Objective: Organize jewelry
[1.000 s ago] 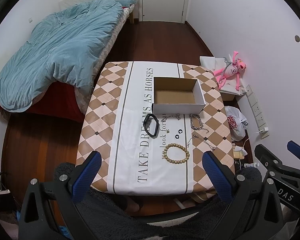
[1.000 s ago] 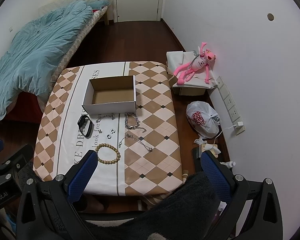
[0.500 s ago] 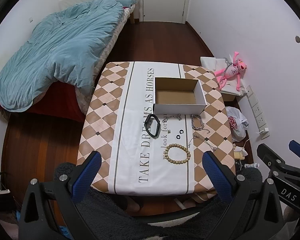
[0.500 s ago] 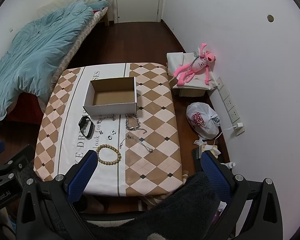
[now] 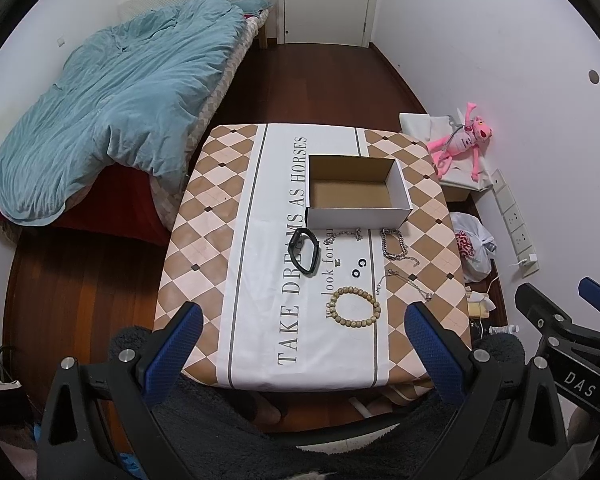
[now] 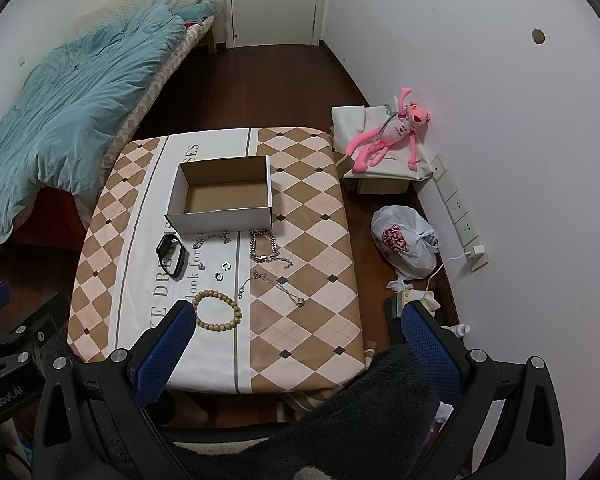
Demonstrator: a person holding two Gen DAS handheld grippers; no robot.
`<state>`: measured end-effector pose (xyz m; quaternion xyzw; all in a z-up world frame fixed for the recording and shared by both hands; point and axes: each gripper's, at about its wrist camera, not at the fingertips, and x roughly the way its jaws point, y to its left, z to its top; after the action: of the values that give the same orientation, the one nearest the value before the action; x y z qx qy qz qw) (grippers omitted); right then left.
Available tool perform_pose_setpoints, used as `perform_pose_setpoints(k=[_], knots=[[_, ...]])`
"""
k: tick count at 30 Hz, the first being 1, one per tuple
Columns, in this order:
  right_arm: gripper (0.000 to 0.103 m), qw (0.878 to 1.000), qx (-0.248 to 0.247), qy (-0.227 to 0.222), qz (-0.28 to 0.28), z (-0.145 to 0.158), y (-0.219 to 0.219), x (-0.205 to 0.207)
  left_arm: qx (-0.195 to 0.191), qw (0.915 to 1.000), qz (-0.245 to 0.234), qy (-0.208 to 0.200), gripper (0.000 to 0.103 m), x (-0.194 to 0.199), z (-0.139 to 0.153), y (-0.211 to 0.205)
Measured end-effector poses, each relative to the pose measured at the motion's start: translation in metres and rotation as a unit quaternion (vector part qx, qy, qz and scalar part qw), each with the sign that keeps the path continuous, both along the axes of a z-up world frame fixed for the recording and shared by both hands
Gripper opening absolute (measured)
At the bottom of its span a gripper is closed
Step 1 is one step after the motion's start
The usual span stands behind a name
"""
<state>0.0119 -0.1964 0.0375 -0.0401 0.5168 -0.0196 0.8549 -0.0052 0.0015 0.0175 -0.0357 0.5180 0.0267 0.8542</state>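
An empty white cardboard box [image 5: 356,192] [image 6: 224,194] stands on the table. In front of it lie a black wristband [image 5: 306,252] [image 6: 172,256], a wooden bead bracelet [image 5: 354,306] [image 6: 217,311], a thick silver chain [image 5: 396,244] [image 6: 264,246], a thin silver chain [image 5: 408,282] [image 6: 278,288], a small chain [image 5: 346,235] and two small rings [image 5: 360,267] [image 6: 222,271]. My left gripper [image 5: 300,344] and right gripper [image 6: 296,340] are both open and empty, held high above the table's near edge.
The table wears a checkered cloth [image 5: 204,208] with printed words. A bed with a blue duvet [image 5: 112,100] stands left. A pink plush toy [image 6: 388,136], a plastic bag [image 6: 404,240] and wall sockets [image 6: 460,216] are on the right. A dark fleece sleeve [image 6: 360,420] is below.
Both grippers have drifted slightly; the table sits a little lower and nearer in view. Nothing on the table has moved.
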Motion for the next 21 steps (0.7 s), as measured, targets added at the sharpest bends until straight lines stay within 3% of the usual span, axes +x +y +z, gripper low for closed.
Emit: perform_pose_setpoints(k=[21], knots=[[0.103, 1.000, 0.002, -0.007, -0.003, 0.0065, -0.0042, 0.0039, 0.001, 1.0000, 0.000, -0.001, 0.103, -0.0001, -0.0008, -0.0006]])
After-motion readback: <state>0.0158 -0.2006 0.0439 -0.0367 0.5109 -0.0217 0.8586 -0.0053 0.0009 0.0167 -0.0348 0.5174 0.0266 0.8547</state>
